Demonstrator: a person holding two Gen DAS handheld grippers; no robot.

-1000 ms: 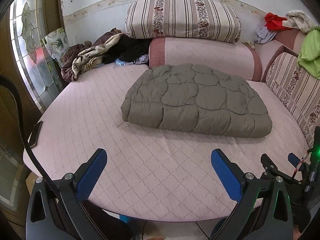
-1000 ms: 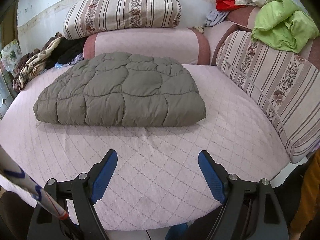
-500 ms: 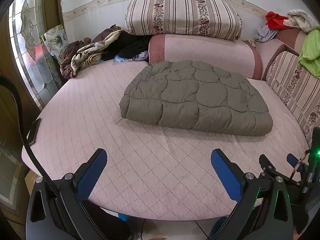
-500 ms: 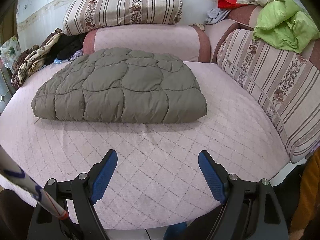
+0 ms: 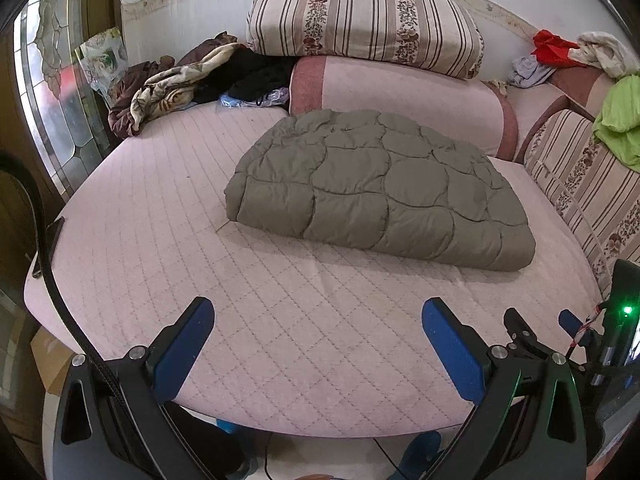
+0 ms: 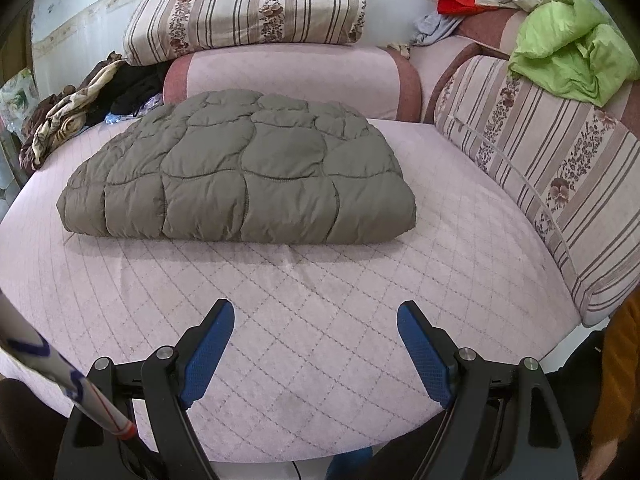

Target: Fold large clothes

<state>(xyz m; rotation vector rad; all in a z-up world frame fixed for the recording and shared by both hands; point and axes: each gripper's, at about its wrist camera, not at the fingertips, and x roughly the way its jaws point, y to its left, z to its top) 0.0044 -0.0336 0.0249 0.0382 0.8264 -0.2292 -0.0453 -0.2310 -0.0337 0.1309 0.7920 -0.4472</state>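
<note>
A grey-green quilted puffer garment [image 5: 380,188] [image 6: 244,176] lies folded into a thick flat bundle in the middle of a pink quilted bed [image 5: 280,320] [image 6: 320,320]. My left gripper [image 5: 318,316] hovers open over the bed's near edge, well short of the bundle, with nothing between its blue pads. My right gripper [image 6: 316,320] is also open and empty, in front of the bundle's folded edge. In the left wrist view the right gripper's body [image 5: 616,328] shows at the far right.
Striped cushions [image 5: 364,24] and a pink bolster [image 5: 404,96] line the back; a striped bolster [image 6: 560,184] runs along the right. Loose clothes [image 5: 180,84] pile at the back left, a lime-green garment [image 6: 568,48] and red cloth [image 6: 456,0] at the back right. A glass panel [image 5: 52,92] stands left.
Both grippers have drawn slightly back and up from the bed, staying open. The folded garment has not moved.
</note>
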